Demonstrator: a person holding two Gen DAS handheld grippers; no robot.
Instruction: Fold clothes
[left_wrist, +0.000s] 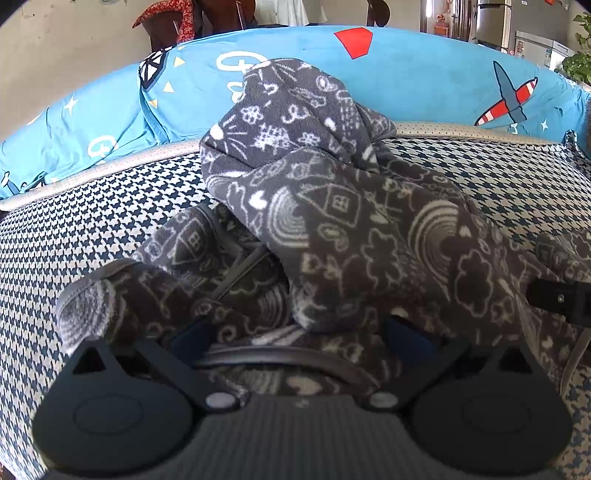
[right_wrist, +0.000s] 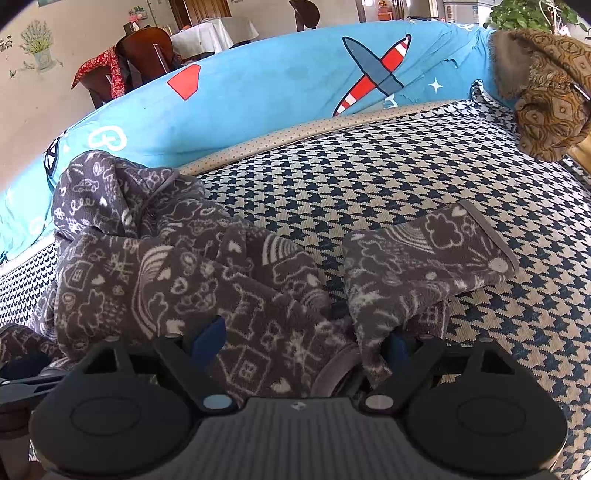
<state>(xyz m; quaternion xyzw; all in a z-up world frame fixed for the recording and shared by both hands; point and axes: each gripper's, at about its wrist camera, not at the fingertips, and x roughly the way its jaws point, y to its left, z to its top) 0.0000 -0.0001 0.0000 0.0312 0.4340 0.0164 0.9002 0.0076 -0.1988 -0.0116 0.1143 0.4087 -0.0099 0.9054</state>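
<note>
A sofa seat covered in a navy and cream houndstooth cloth (right_wrist: 424, 177) fills most of both views. Along its back lies a long bright blue cushion (left_wrist: 424, 85) printed with red and white aeroplanes, stars and clouds. At the far right end of the seat, in my right view, a brown patterned throw (right_wrist: 546, 96) is heaped against the armrest.

On the houndstooth cloth sits the grey fleece garment (left_wrist: 332, 221), printed with white doodles of houses, rainbows and clouds. It is bunched and rumpled, rising in a hump toward the blue cushion, with one sleeve (right_wrist: 432, 251) stretched out flat to the right, its cuff edged in plain grey.

My left claw (left_wrist: 299, 332) is low against the near edge of the garment, its two blue-padded fingers spread wide, fleece draped between and over them. My right claw (right_wrist: 303, 339) is likewise spread, fabric lying across the gap between its blue pads (right_wrist: 208, 336); it is not pinching the cloth.
</note>
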